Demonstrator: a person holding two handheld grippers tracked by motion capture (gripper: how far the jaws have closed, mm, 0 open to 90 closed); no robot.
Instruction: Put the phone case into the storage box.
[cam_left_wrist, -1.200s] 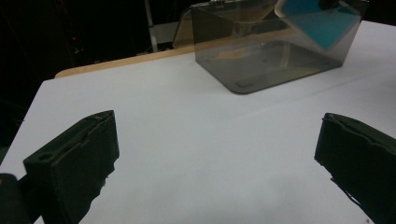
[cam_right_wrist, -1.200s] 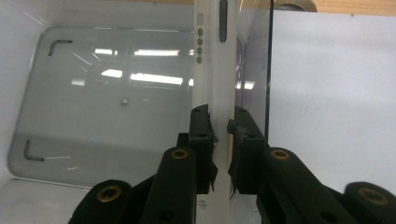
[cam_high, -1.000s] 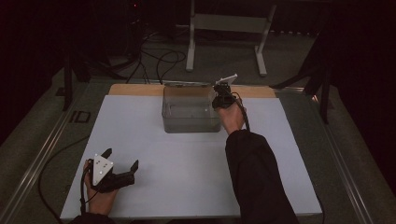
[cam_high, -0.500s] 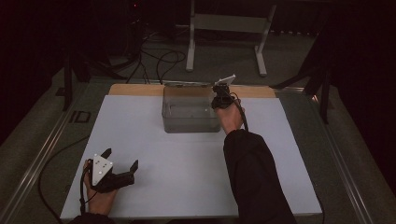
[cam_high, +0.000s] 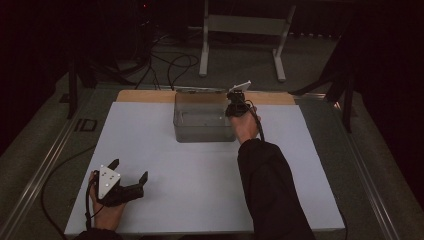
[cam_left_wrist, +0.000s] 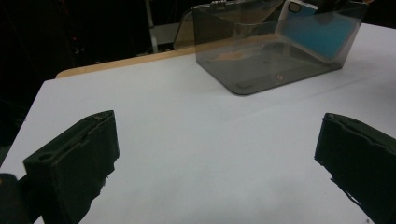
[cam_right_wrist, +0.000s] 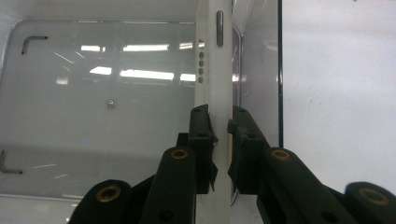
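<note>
On the white surface (cam_high: 200, 170), the right gripper (cam_right_wrist: 219, 128) clamps a phone (cam_right_wrist: 214, 70) inside the box (cam_high: 202, 120); next, release it. The left gripper (cam_high: 127, 182) rests released.

The right arm (cam_high: 272, 185), in a dark sleeve, is reaching forward across the table, with the right hand (cam_high: 245, 125) gripping the right gripper (cam_right_wrist: 219, 126) at full stretch. Its jaws are pressing together on a thin edge. The left hand (cam_high: 107, 212) is resting near the table's near left corner, holding the left gripper (cam_high: 129, 172) apparently level, with its jaws standing wide apart.
</note>
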